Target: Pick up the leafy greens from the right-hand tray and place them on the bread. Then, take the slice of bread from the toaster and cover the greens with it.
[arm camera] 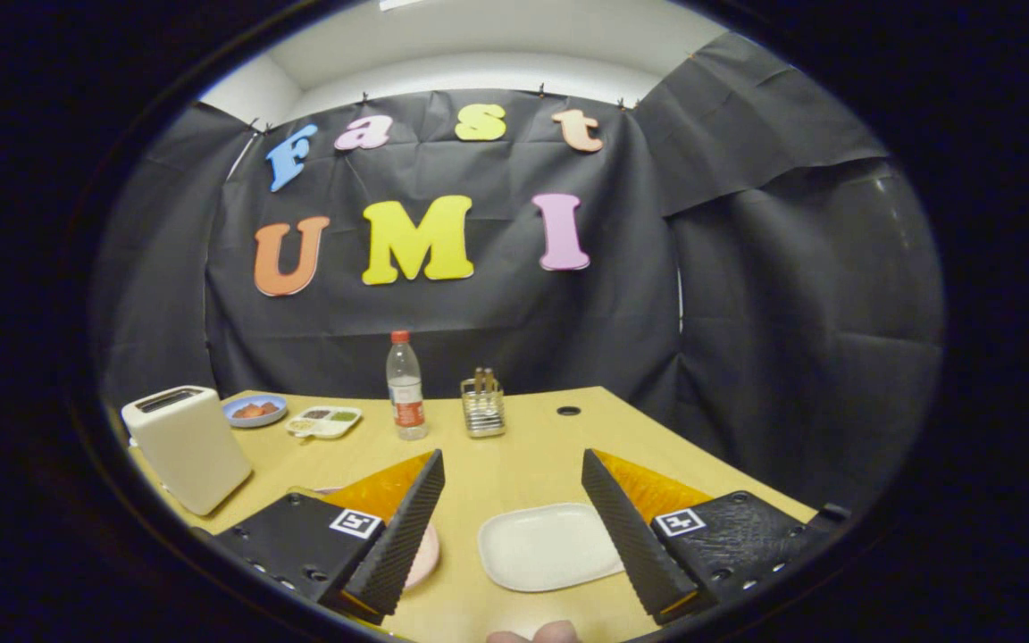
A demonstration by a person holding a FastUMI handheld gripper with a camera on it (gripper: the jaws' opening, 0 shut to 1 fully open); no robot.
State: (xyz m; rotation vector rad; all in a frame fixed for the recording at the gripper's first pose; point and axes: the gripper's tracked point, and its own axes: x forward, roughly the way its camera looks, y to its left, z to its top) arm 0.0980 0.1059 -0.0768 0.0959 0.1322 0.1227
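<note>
A: So where do the tongs (514, 473) stand?
B: Spread wide, holding nothing, above the wooden table (532, 446).
A: And the tray?
B: The white tray (546, 546) lies between the fingers, toward the right one; no greens on what I can see of it. The toaster (186, 446) stands at ten o'clock, well apart.
A: Room?
B: Open tabletop ahead; a bottle (405, 386) and rack (483, 406) at twelve o'clock, near the far edge.

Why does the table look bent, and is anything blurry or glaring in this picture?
Gripper view: the fisheye lens curves the table edges; the toaster leans outward. The bottle and white tray look fairly sharp. Lighting is soft, without harsh glare. The open gripper holds nothing.
</note>
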